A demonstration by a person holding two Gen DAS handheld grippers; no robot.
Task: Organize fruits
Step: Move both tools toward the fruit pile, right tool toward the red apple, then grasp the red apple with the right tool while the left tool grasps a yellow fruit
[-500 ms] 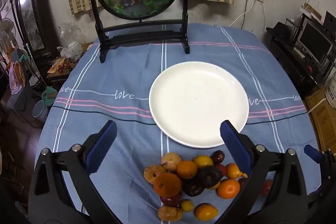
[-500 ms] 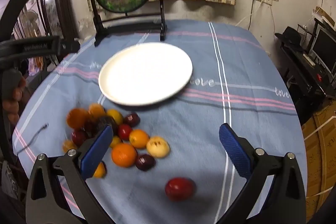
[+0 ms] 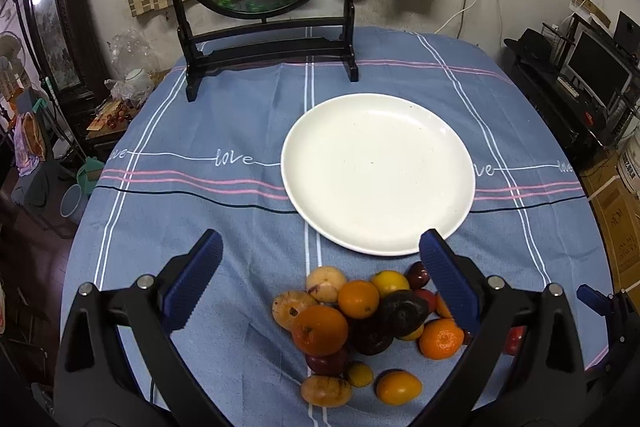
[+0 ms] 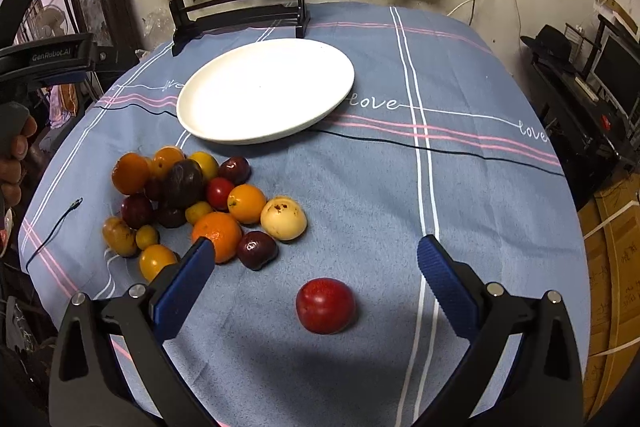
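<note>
Because the round red plum [image 4: 325, 305] lies alone on the blue-clothed tabletop [image 4: 460, 187], between the spread, empty jaws of the right gripper [image 4: 316, 273], it seems the likeliest first pick for the empty white round plate [image 4: 320, 115] beyond.

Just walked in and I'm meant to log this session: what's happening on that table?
A person holds two grippers over a pile of fruit on the blue tablecloth. The left gripper and right gripper are both open and empty. The white plate holds nothing yet. One red fruit lies apart, between the right gripper's fingers.
</note>
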